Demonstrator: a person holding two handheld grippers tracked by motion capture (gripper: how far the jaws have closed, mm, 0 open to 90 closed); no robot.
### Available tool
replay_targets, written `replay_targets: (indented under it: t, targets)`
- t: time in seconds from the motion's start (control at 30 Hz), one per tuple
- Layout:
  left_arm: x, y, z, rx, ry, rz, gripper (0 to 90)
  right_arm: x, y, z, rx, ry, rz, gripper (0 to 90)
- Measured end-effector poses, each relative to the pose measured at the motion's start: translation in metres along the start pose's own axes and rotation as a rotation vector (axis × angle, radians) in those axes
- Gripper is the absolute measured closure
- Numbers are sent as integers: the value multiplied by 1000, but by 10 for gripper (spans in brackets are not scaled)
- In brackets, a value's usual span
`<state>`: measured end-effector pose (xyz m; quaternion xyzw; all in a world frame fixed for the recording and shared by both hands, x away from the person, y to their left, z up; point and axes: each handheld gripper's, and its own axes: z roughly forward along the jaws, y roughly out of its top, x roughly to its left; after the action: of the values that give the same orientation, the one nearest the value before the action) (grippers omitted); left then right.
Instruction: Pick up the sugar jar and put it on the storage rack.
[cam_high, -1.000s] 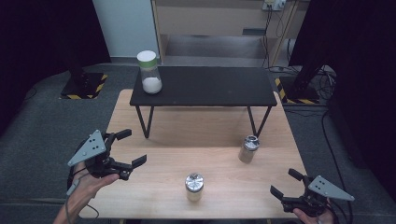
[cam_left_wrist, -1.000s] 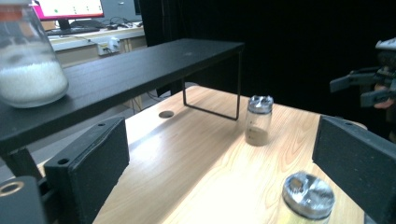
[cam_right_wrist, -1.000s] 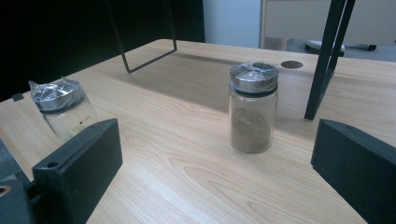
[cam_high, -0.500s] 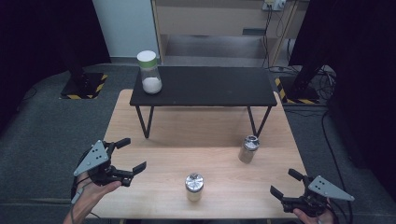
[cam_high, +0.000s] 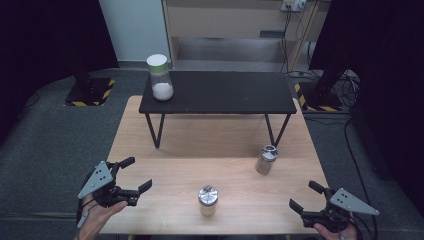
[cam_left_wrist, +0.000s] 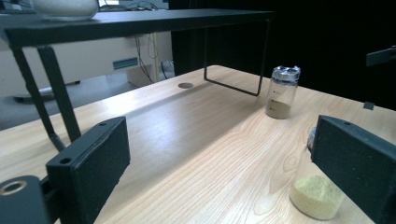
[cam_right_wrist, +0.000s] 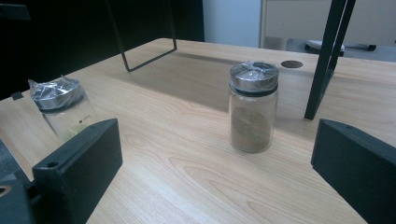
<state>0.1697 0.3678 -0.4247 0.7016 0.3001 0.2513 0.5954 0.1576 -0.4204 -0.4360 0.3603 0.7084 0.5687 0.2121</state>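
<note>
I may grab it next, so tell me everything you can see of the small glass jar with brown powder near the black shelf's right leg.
The small glass jar with brown powder stands upright on the light wooden table. It is clear, round, roughly half full, with a silvery metal cap under crinkled plastic film. Nothing touches it; both grippers are apart from it.

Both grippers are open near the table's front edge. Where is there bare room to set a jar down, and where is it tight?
On the wooden table, bare wood runs from the left gripper to the yellow-powder jar. The black shelf is bare right of the white-lidded jar. It is tighter at front right, among the brown-powder jar, the yellow-powder jar and the right gripper.
</note>
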Motion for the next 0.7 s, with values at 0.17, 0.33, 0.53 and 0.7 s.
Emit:
replay_targets:
  t: [0.17,0.33,0.53,0.7]
  targets:
    - [2,-6,-1,16,2,-4,33,0,0,1,2,1,-3,25]
    - [1,-13,-1,9,10,-9,33,0,0,1,3,-2,-4,25]
    - [2,-21,-2,3,18,-23,33,1,1,1,5,-4,-6,25]
    - [3,-28,-4,-15,30,-37,32,0,0,1,5,-3,-5,25]
